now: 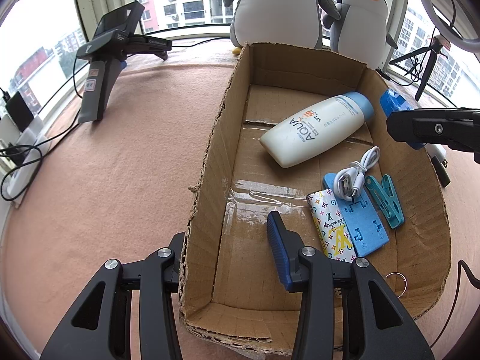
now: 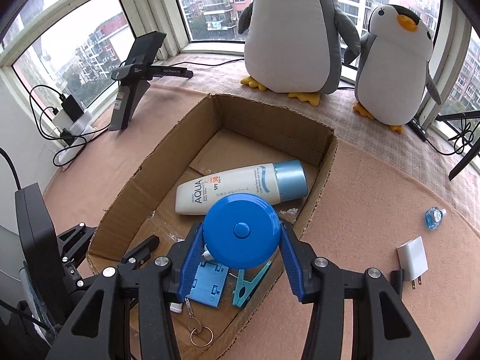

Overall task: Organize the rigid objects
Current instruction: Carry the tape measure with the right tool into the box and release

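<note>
A cardboard box (image 1: 210, 138) lies open on the pink cloth. Inside it are a white sunscreen bottle (image 1: 318, 129) with a blue cap, a white USB cable (image 1: 357, 174), a blue phone stand (image 1: 360, 222), a teal clothespin (image 1: 385, 201) and a patterned case (image 1: 330, 228). My left gripper (image 1: 228, 234) is open and straddles the box's left wall, its right pad inside and its left pad hidden behind the cardboard. My right gripper (image 2: 241, 237) is shut on a round blue tape measure (image 2: 241, 231) and holds it above the box's near right part, over the phone stand (image 2: 207, 282) and clothespin (image 2: 249, 282).
A white charger plug (image 2: 412, 259) and a small blue bottle (image 2: 435, 216) lie on the cloth right of the box. Two plush penguins (image 2: 294, 30) stand at the window behind it. A black gripper stand (image 2: 135, 84) and a power strip with cables (image 2: 69, 132) sit at the left.
</note>
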`<state>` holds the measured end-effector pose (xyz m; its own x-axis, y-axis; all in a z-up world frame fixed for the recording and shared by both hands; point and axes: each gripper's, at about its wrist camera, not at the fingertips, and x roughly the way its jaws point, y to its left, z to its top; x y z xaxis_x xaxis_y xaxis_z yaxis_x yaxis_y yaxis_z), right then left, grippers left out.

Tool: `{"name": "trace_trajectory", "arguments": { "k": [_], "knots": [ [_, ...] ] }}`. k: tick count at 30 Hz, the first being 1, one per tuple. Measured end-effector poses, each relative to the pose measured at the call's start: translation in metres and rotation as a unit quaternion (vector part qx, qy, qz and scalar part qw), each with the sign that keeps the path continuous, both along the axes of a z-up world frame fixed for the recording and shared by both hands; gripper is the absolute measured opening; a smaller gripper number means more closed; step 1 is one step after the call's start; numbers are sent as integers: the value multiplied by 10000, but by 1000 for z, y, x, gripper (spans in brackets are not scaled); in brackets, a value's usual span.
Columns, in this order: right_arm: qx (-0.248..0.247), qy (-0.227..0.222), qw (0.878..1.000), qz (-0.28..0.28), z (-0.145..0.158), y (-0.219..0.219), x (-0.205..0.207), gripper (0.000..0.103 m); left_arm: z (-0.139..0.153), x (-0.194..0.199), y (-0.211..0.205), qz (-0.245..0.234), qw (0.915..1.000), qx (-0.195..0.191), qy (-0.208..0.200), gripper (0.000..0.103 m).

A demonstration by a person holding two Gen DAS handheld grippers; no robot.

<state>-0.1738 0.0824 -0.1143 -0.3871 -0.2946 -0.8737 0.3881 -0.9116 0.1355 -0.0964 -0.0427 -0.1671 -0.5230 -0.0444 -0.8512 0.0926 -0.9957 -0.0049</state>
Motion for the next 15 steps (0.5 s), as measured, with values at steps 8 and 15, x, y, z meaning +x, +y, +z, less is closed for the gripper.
{"name": "trace_trajectory", "arguments": {
  "k": [8,15],
  "knots": [
    [-11,22,10000,56,1,-6,-1,46,0,0,0,2,10000,2,3,42],
    [-89,11,9999,119,0,-10,-1,48,0,0,0,1,10000,1,1,42]
  ]
}}
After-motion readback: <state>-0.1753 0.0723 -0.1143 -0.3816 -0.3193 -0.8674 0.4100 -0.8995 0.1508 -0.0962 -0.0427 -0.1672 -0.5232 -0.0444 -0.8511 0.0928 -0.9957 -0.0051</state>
